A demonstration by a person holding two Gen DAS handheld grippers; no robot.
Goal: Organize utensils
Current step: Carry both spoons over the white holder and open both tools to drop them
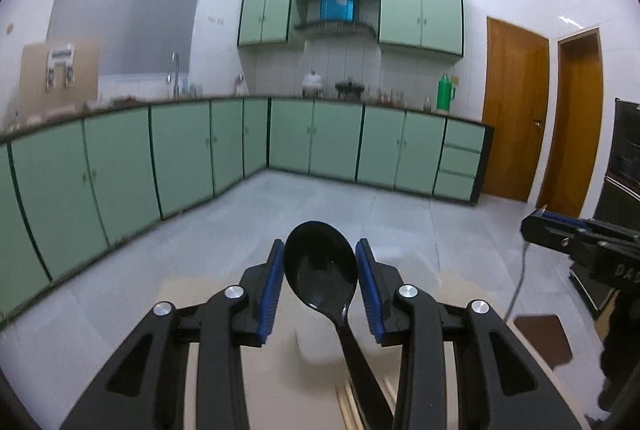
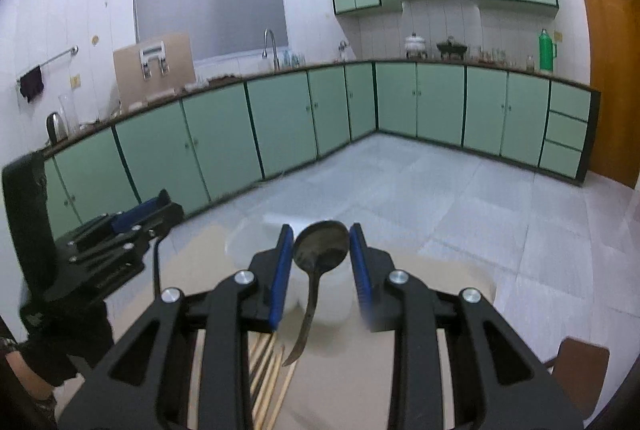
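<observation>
My left gripper (image 1: 320, 250) is shut on a black plastic spoon (image 1: 320, 266) by its bowl, handle trailing back and down. My right gripper (image 2: 320, 234) is shut on a dark metal spoon (image 2: 320, 244) by its bowl, its curved handle hanging down. Both are held up above a beige table (image 2: 344, 382). Wooden chopsticks (image 2: 268, 374) lie on the table under the right gripper; they also show in the left wrist view (image 1: 348, 410). A white cup (image 2: 332, 302) stands just beyond the fingers, and also shows in the left wrist view (image 1: 316, 346). Each gripper shows in the other's view, the right (image 1: 576, 234) and the left (image 2: 120, 230).
A brown chair seat (image 1: 544, 338) stands right of the table. Green kitchen cabinets (image 1: 180, 150) run along the far walls under a counter with a faucet, pots and a green thermos (image 1: 444, 92). Wooden doors (image 1: 516, 110) are at the right. Grey floor tiles lie beyond the table.
</observation>
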